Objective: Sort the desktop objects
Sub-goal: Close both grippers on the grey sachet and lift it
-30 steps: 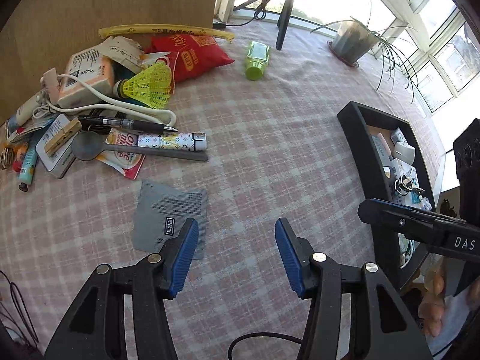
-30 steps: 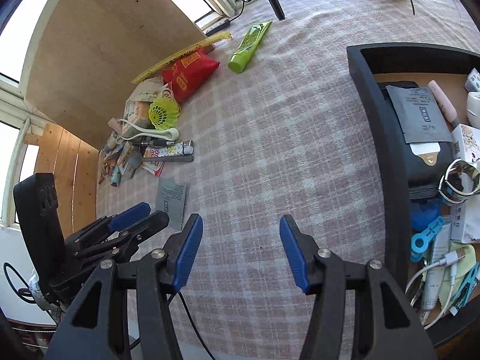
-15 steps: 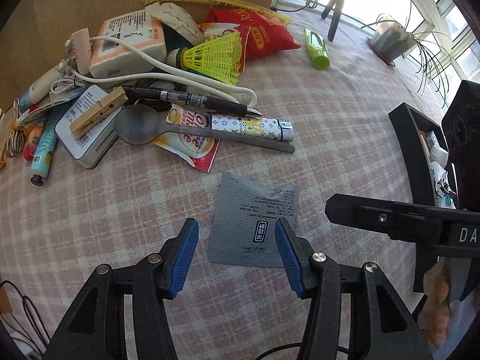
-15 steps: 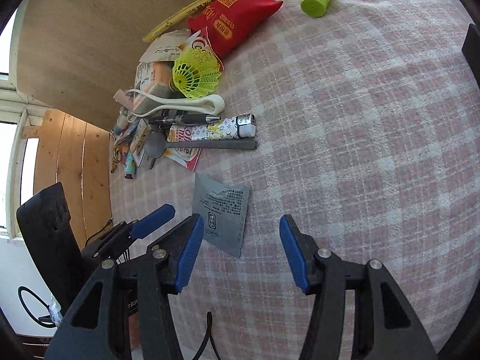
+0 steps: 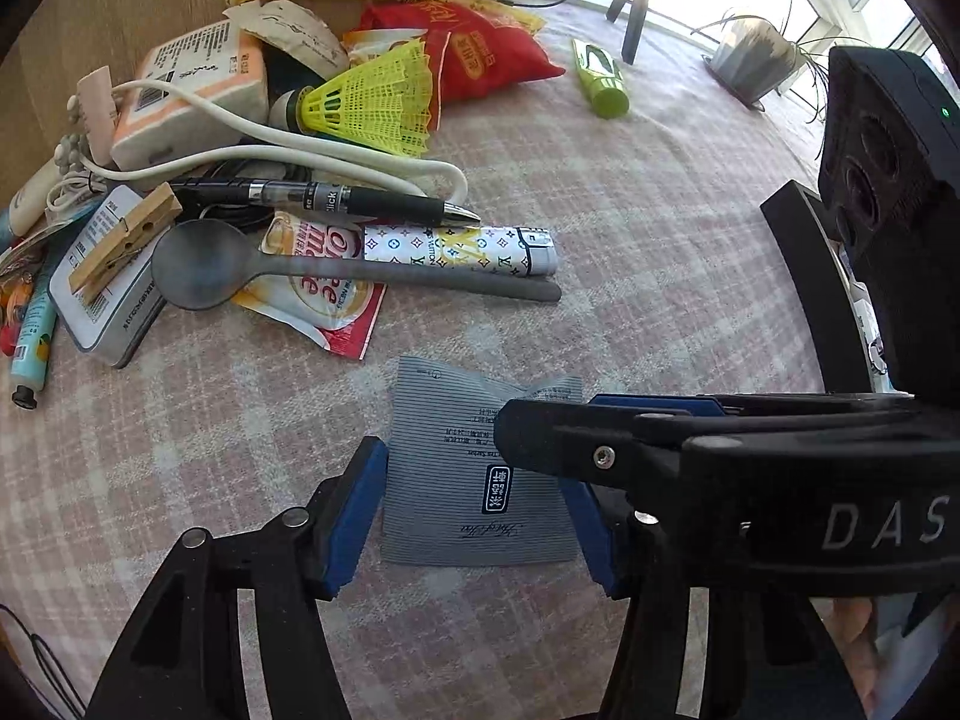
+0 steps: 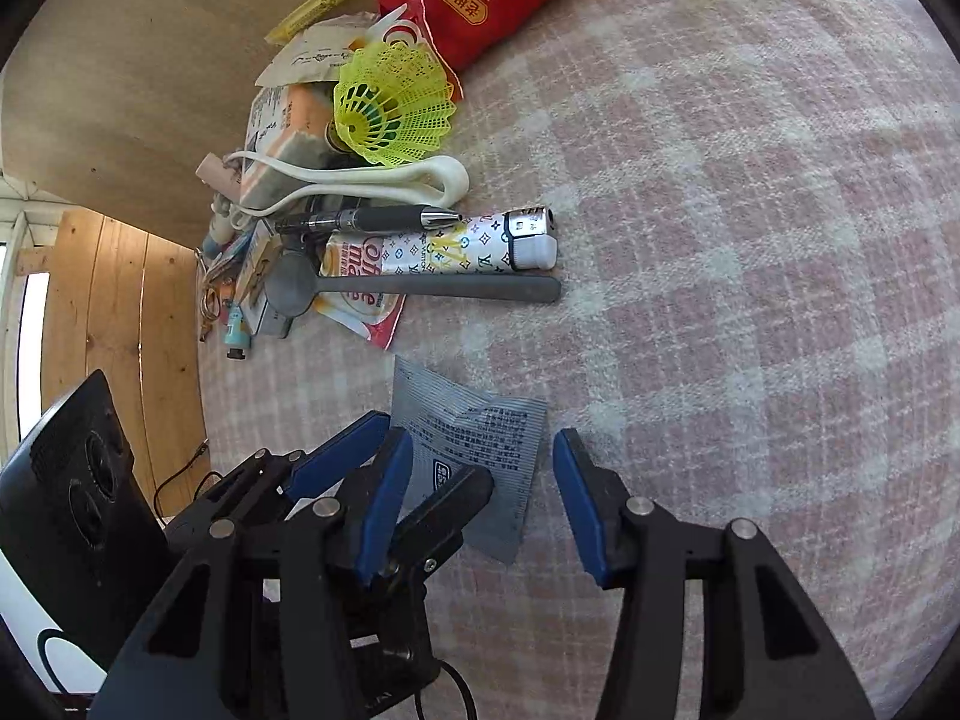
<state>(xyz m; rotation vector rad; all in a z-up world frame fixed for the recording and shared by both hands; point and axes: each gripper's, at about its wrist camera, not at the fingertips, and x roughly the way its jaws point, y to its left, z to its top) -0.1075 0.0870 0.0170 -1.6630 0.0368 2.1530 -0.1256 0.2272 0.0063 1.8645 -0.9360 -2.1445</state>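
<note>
A flat grey striped sachet (image 5: 462, 468) lies on the pink checked tablecloth, apart from the clutter pile. My left gripper (image 5: 471, 510) is open with its blue pads on either side of the sachet. My right gripper (image 6: 483, 498) is open too and reaches in from the right, over the sachet (image 6: 486, 438); its finger (image 5: 600, 438) crosses the sachet's right half in the left wrist view. Whether any pad touches the sachet I cannot tell.
Behind the sachet lies a pile: a grey spoon (image 5: 336, 270), a patterned lighter (image 5: 462, 246), a black pen (image 5: 336, 201), a yellow shuttlecock (image 5: 372, 102), a red snack bag (image 5: 480, 54), a white cable, a clothespin. A green tube (image 5: 600, 84) lies apart. A black tray's rim (image 5: 810, 276) stands at right.
Both grippers have moved in towards the grey sachet. The right gripper swung away from the black tray and now overlaps the left one above the sachet. Both stay open.
</note>
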